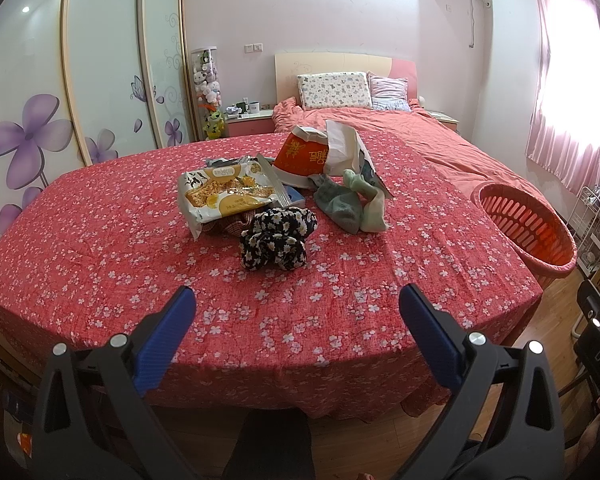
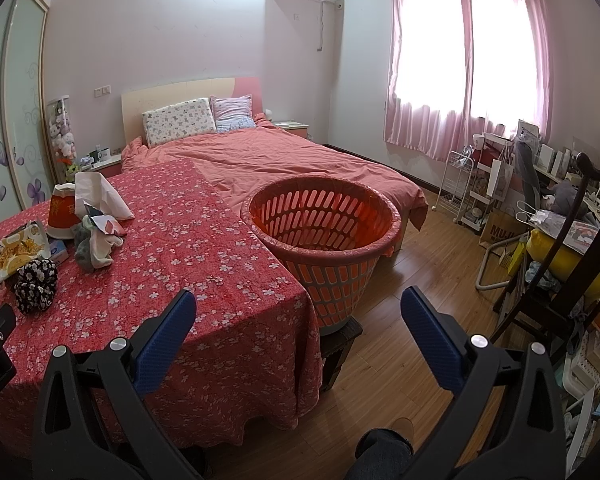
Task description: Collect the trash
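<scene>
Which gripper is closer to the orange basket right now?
Right. The right gripper points almost straight at the orange basket just ahead. The left gripper faces the table's pile, with the basket off to its right.

snack wrappers (image 1: 230, 192) heaped mid-table — basket (image 2: 320, 236) empty.

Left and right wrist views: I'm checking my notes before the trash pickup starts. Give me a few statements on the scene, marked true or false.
1. Both the left gripper and the right gripper are open and hold nothing. True.
2. The orange slotted plastic basket stands beside the table. True.
3. The yellow snack wrapper lies in the basket. False: it lies on the red floral tablecloth.
4. The black floral fabric bundle lies nearer the left gripper than the pale green socks. True.
5. The basket is full of trash. False: none shows inside it.
</scene>
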`<state>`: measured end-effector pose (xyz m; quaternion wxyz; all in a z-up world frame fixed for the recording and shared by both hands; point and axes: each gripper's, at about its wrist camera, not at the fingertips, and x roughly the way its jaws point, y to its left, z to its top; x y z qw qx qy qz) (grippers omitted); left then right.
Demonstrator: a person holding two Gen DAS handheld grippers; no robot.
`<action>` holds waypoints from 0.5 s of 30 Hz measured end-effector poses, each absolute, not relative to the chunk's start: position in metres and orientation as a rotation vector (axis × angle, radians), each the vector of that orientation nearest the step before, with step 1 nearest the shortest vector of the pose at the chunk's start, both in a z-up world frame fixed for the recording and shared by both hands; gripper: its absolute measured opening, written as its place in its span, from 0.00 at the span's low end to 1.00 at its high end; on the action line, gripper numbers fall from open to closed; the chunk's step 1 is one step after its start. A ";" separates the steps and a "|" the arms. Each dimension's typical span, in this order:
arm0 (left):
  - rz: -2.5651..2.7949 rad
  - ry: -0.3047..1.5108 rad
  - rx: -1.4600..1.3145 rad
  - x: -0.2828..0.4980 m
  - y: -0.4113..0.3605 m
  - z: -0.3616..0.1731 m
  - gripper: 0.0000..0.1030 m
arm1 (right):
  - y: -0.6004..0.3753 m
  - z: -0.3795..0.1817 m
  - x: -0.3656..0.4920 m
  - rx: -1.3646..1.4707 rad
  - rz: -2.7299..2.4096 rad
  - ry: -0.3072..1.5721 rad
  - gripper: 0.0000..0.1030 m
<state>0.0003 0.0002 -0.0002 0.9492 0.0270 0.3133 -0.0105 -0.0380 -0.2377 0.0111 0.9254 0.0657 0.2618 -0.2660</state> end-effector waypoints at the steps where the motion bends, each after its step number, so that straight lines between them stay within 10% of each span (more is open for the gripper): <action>1: -0.022 0.638 0.055 0.000 0.000 0.000 0.96 | -0.238 0.011 -0.038 0.135 -0.546 0.537 0.98; 15: -0.018 0.647 0.052 0.001 0.001 0.001 0.96 | -0.238 0.010 -0.037 0.137 -0.545 0.542 0.98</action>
